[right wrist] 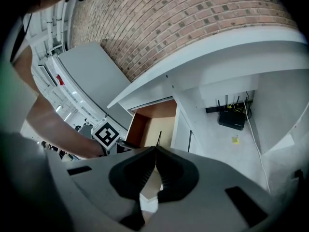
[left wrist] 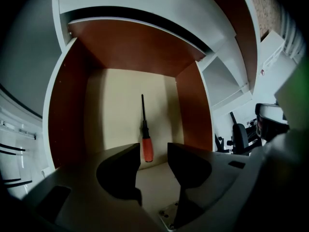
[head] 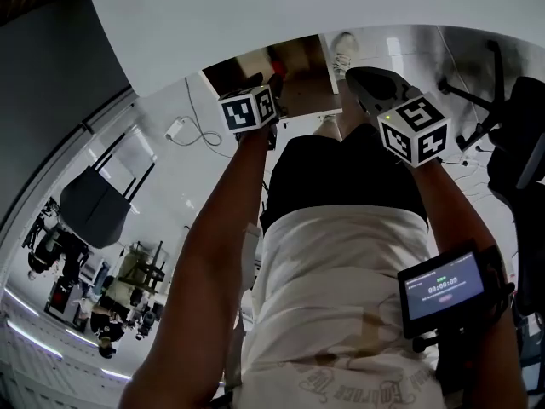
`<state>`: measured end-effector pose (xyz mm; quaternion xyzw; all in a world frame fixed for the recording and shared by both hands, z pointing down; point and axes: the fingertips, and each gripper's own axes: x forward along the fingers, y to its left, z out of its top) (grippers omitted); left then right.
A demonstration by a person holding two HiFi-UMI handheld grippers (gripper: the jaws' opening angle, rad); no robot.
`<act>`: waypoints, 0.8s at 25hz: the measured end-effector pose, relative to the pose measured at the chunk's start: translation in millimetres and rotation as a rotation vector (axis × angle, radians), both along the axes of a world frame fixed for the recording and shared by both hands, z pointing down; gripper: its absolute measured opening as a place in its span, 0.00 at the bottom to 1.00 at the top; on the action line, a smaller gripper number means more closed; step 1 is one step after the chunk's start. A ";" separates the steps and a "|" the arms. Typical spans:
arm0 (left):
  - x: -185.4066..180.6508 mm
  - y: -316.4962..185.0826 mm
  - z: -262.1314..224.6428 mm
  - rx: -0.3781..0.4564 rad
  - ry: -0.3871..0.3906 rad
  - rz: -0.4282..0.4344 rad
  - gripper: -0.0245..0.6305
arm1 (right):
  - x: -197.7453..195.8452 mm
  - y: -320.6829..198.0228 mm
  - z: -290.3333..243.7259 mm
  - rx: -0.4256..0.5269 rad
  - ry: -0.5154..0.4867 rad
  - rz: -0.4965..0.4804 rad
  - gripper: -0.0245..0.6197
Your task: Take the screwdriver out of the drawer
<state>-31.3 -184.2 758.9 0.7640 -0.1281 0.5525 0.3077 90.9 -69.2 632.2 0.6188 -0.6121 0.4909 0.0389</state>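
The screwdriver [left wrist: 146, 146] has an orange-red handle and a thin black shaft. It lies lengthwise on the cream floor of the open drawer [left wrist: 65, 110], which has brown side walls. My left gripper [left wrist: 153, 154] hovers just in front of the handle. Its jaws are open, the handle shows in the gap beyond the tips, and nothing sits between the pads. My right gripper [right wrist: 155, 151] is held back from the drawer [right wrist: 150, 124], shut and empty. In the head view, both marker cubes [head: 247, 109] [head: 415, 129] reach toward the drawer [head: 294, 75] under the white desk.
The white desk top [head: 298, 15] overhangs the drawer. A black router [right wrist: 233, 120] with cables sits on the floor to the right. Office chairs stand at the left [head: 98, 203] and right [head: 511, 135]. A small screen [head: 443, 290] is strapped to the right forearm.
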 end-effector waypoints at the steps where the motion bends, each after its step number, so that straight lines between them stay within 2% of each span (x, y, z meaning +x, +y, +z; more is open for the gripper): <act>1: 3.2 -2.7 1.3 0.002 0.001 -0.009 0.33 | 2.4 0.4 0.2 0.000 0.002 0.007 0.08; 7: 12.1 -13.3 9.8 0.008 -0.009 -0.021 0.28 | 6.5 9.8 3.4 -0.017 0.002 0.041 0.08; 14: 21.9 -22.9 23.9 0.010 -0.019 -0.045 0.28 | 15.5 23.3 7.2 -0.040 0.006 0.089 0.08; 20: 32.0 -40.3 33.1 0.050 -0.038 -0.036 0.28 | 24.3 27.2 8.7 -0.055 0.009 0.120 0.08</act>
